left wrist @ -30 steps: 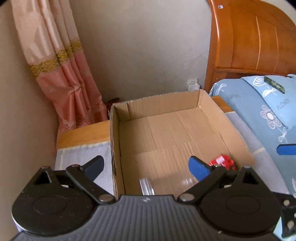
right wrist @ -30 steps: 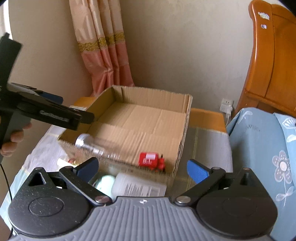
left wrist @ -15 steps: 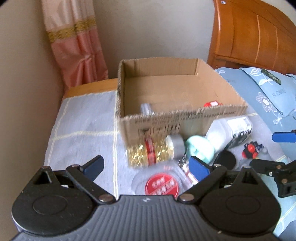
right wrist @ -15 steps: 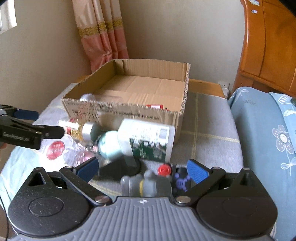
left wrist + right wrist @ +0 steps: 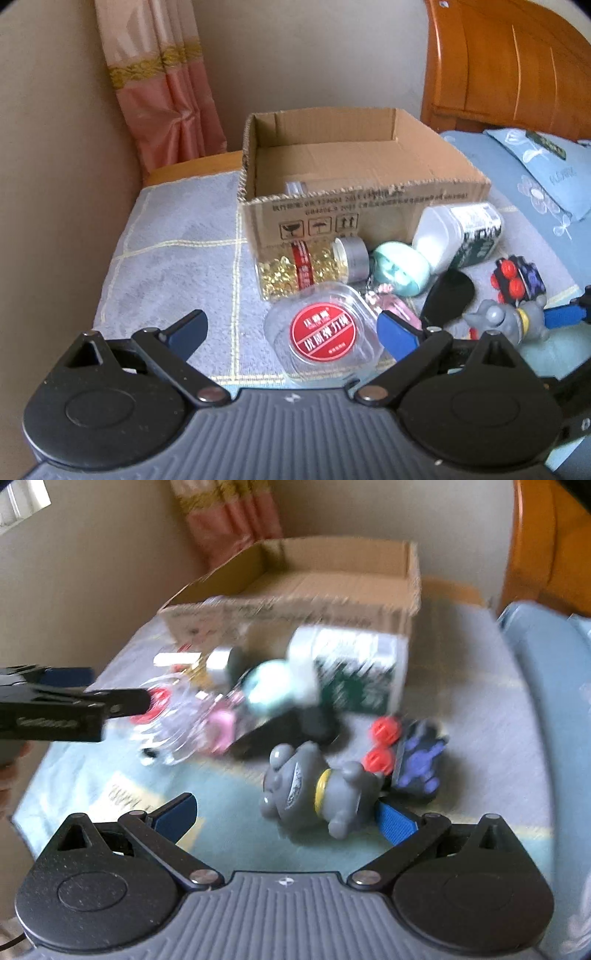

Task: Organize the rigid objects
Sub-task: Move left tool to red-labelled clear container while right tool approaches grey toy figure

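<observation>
Left wrist view: the left tool (image 5: 291, 326) hovers low with fingers spread wide, grasping nothing, over one clear jar with a red lid (image 5: 323, 334). One cardboard box (image 5: 364, 206) stands behind, one capsule bottle (image 5: 310, 267) against its front.

Right wrist view, blurred: the right tool (image 5: 286, 816) is released above one grey toy figure (image 5: 316, 788); one white bottle (image 5: 351, 672) lies by the box.
</observation>
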{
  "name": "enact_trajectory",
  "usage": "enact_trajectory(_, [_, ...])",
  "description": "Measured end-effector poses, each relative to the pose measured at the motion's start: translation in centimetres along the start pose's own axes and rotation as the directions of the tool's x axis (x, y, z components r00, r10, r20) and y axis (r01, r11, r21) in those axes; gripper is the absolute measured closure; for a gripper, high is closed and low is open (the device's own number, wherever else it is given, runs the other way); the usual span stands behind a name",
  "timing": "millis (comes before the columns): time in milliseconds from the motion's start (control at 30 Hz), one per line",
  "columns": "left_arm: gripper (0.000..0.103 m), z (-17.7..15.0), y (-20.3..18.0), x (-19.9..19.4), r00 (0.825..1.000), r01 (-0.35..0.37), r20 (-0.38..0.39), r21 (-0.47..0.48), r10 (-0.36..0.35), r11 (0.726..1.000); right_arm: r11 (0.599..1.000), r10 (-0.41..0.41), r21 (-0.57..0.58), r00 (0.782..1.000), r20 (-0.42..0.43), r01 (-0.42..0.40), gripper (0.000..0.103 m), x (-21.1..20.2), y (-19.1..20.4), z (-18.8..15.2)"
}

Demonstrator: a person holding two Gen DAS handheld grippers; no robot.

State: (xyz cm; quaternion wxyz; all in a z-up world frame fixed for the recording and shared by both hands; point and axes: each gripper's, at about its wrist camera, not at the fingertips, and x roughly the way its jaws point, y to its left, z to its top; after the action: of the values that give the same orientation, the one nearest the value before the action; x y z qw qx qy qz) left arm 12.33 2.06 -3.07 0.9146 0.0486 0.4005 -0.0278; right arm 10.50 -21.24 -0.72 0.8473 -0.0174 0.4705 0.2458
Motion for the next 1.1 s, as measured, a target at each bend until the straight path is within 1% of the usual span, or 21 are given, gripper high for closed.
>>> enact_trajectory(67, [0.005,-0.2,-0.1,0.4,1.000,0.004,-0.007,0.003,-0.004,1.000,1.000,-0.023,-0.010,1.000,-0.006,0.023,0.000,0.4,0.0,-0.5])
enact_trajectory(167, [0.005,-0.5,-0.2,1.0,0.999,0.030,-0.016,-0.002,-0.030,1.000,0.999,-0.051,-0.014,0.999,-0.011,0.051,0.000,1.0,0.0,-1.0])
enact_trajectory(233, [0.005,-0.7,-0.3,1.4,0.999,0.035,-0.025,-0.004,-0.035,0.999,0.994,-0.095,-0.051,0.995,0.008,0.095,0.000,1.4,0.4,-1.3])
enact_trajectory(300, [0.005,-0.9,-0.3,1.6,0.999,0.051,-0.016,-0.010,-0.051,0.999,0.986,-0.137,-0.090,0.990,0.022,0.138,0.000,1.7,0.9,-1.5])
enact_trajectory(400, [0.005,-0.9,-0.7,2.3,0.997,0.067,-0.036,-0.021,-0.068,0.998,0.976,-0.168,-0.134,0.985,0.038,0.172,0.000,2.1,1.5,-1.7])
enact_trajectory(467, [0.005,-1.0,-1.1,2.6,0.996,0.078,-0.045,-0.011,-0.078,0.997,0.976,-0.165,-0.133,0.985,0.049,0.170,0.000,2.2,1.6,-1.7])
enact_trajectory(567, [0.003,-1.2,-1.0,3.0,0.996,0.065,-0.054,-0.011,-0.066,0.998,0.977,-0.168,-0.127,0.984,0.053,0.174,0.000,2.3,1.5,-1.6])
enact_trajectory(633, [0.003,-1.5,-0.5,2.9,0.997,0.047,-0.065,-0.009,-0.047,0.999,0.977,-0.167,-0.128,0.984,0.057,0.173,0.000,2.2,1.3,-1.6])
enact_trajectory(733, [0.003,-2.5,0.9,2.4,0.997,0.043,-0.062,-0.021,-0.044,0.999,0.976,-0.168,-0.129,0.984,0.065,0.175,0.000,2.2,1.3,-1.8])
enact_trajectory(900, [0.003,-3.5,2.4,2.0,0.997,0.057,-0.055,-0.037,-0.059,0.998,0.976,-0.164,-0.133,0.984,0.065,0.172,0.000,2.4,1.5,-1.6])
enact_trajectory(1000, [0.003,-3.3,2.4,2.6,0.996,0.070,-0.057,-0.059,-0.073,0.996,0.976,-0.171,-0.126,0.983,0.062,0.177,0.000,2.7,1.8,-1.1])
enact_trajectory(1100, [0.004,-3.0,1.9,3.0,0.996,0.074,-0.043,-0.046,-0.076,0.996,0.979,-0.161,-0.114,0.985,0.064,0.167,0.000,3.0,1.9,-0.4])
